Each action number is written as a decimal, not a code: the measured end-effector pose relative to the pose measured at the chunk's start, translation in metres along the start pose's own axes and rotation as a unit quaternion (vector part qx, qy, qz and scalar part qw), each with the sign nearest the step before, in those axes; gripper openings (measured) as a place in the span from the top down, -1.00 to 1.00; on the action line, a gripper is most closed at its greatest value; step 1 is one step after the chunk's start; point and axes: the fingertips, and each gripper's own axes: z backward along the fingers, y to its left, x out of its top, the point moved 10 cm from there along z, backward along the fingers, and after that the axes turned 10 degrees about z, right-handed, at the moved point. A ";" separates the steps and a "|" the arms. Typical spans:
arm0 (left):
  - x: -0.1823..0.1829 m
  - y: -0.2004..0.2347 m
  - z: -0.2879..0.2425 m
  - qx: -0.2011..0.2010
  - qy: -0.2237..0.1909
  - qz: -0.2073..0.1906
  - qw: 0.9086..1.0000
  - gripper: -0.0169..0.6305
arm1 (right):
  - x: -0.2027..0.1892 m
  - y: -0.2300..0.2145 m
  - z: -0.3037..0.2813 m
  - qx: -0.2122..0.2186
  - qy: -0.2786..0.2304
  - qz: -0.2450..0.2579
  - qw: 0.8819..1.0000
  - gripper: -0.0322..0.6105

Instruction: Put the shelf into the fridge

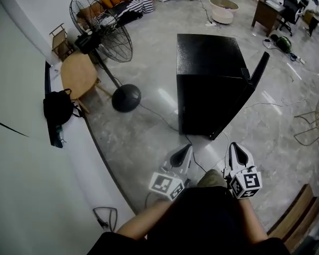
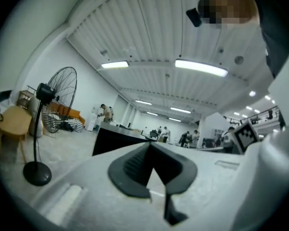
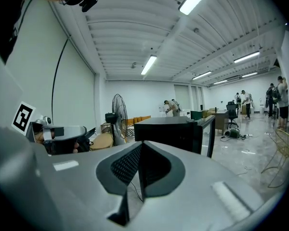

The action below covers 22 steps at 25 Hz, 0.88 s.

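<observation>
Facing one fridge (image 1: pixel 212 84); left hand-held gripper (image 1: pixel 185 150) and right hand-held gripper (image 1: pixel 235 147), both pressed together, empty.

Head view: high above the person, facing steeply down at the floor (image 1: pixel 149 137); the left gripper (image 1: pixel 182 154) and right gripper (image 1: pixel 238 152) sit near at the bottom, with the fridge (image 1: pixel 210 84) well beyond their fingertips.
Left gripper view: low, close behind its own fingers, tilted up so the ceiling (image 2: pixel 149 37) fills the top.
Right gripper view: low, close behind its own fingers, roughly level.
Shared: the fridge beyond the fingertips and the fan (image 1: pixel 101 28) left of the fingers, in all three views.
</observation>
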 end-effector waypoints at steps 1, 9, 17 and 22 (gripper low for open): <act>0.001 -0.004 0.002 0.007 -0.001 -0.007 1.000 0.94 | 0.001 -0.003 0.004 0.001 -0.001 0.003 1.000 0.90; 0.004 -0.041 0.000 0.046 -0.008 -0.045 0.998 0.94 | 0.006 -0.036 0.033 0.003 -0.009 0.019 1.000 0.90; -0.013 -0.109 -0.022 0.055 -0.001 -0.057 0.997 0.94 | 0.002 -0.074 0.091 0.011 -0.011 0.029 0.999 0.90; -0.031 -0.156 -0.026 0.062 0.007 -0.058 0.996 0.94 | -0.001 -0.093 0.123 0.021 -0.021 0.022 0.999 0.90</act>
